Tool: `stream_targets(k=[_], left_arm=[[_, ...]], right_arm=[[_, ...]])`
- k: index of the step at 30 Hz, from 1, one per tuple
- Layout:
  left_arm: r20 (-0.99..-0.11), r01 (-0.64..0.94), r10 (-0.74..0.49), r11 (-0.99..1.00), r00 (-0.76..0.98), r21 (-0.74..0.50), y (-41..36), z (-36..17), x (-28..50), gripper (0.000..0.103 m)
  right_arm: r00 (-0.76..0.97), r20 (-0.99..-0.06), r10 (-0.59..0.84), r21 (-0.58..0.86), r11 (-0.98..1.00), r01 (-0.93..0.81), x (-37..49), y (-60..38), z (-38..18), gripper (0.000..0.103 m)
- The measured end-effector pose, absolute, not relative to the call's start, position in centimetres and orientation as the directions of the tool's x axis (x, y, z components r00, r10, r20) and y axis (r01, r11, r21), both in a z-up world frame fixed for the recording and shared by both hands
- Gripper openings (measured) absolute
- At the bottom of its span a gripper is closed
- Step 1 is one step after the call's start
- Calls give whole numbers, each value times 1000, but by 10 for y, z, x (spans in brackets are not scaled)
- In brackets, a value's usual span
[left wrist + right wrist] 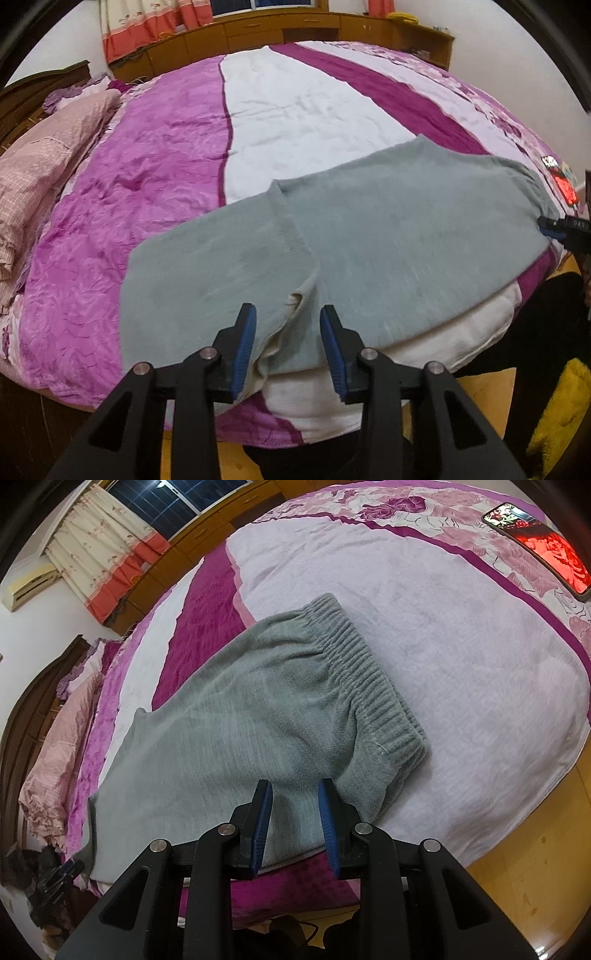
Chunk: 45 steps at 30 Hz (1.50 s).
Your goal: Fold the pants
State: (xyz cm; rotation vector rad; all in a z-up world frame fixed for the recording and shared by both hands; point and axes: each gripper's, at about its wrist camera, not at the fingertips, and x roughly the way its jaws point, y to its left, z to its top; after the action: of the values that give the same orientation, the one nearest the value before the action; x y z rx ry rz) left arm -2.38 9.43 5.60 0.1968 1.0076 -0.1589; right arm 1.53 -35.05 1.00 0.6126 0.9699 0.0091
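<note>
1. Left wrist view: grey pants (pixel 369 236) lie flat across the near edge of the bed (pixel 159 166), one part folded over the other, with the folded edge running toward the camera. The left gripper (pixel 288 325) hangs over that near edge with its jaws apart; the cloth hem sits between them, and the pads do not press on it. The right gripper (pixel 554 227) shows at the far right by the waistband end.
2. Right wrist view: the ribbed waistband (pixel 369 679) is on the right. The right gripper (pixel 295 805) sits at the near edge of the pants (pixel 240 720), jaws slightly apart over the cloth; I cannot tell if it pinches it. A phone (pixel 539 542) lies far right on the bed (pixel 461 646).
</note>
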Motion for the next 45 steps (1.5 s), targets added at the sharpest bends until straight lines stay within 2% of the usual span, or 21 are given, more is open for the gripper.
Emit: stream_targets(k=[1, 2, 3, 4, 7, 11, 16, 19, 21, 25, 28, 35, 40, 45], left_arm=[[-852, 227, -47, 970, 521, 86, 94, 53, -22, 38], [-860, 226, -52, 971, 507, 75, 95, 47, -18, 31], [-867, 210, -62, 976, 494, 49, 99, 44, -14, 13], [-868, 192, -76, 981, 491, 22, 104, 43, -11, 7], [-846, 126, -67, 992, 528, 0, 125, 56, -3, 5], [-822, 41, -2, 999, 569, 25, 156, 72, 9, 4], [-818, -33, 106, 994, 566, 106, 190, 67, 34, 4], [-821, -16, 166, 982, 547, 188, 198, 55, 50, 4], [-828, -7, 173, 980, 534, 200, 201, 45, 57, 4], [-844, -19, 160, 984, 512, 175, 212, 27, 65, 5], [-836, -28, 162, 984, 524, 174, 215, 24, 65, 9], [-829, -65, 175, 984, 532, 167, 211, 49, 45, 9], [-821, -62, 64, 997, 568, 35, 195, 74, 16, 11], [-838, -78, 7, 996, 546, -43, 172, 64, 4, 13]], right_arm=[[578, -769, 271, 488, 834, 258, 16, -350, 10, 19], [578, -770, 270, 487, 835, 257, 16, -350, 10, 19], [578, -770, 270, 486, 836, 256, 16, -350, 10, 19], [578, -770, 271, 486, 836, 255, 16, -350, 10, 19], [579, -767, 276, 491, 833, 254, 16, -351, 9, 19], [575, -773, 268, 483, 837, 259, 17, -349, 9, 19], [569, -784, 246, 453, 854, 256, 19, -345, 11, 19], [568, -784, 249, 455, 853, 255, 20, -346, 10, 19], [568, -784, 250, 457, 852, 256, 20, -346, 10, 19], [563, -791, 240, 444, 858, 258, 22, -344, 9, 19], [560, -795, 232, 435, 863, 259, 24, -342, 10, 19], [564, -790, 240, 444, 858, 258, 24, -342, 9, 20], [582, -764, 277, 479, 849, 225, 21, -342, 12, 34], [618, -733, 282, 497, 843, 205, 12, -343, 18, 36]])
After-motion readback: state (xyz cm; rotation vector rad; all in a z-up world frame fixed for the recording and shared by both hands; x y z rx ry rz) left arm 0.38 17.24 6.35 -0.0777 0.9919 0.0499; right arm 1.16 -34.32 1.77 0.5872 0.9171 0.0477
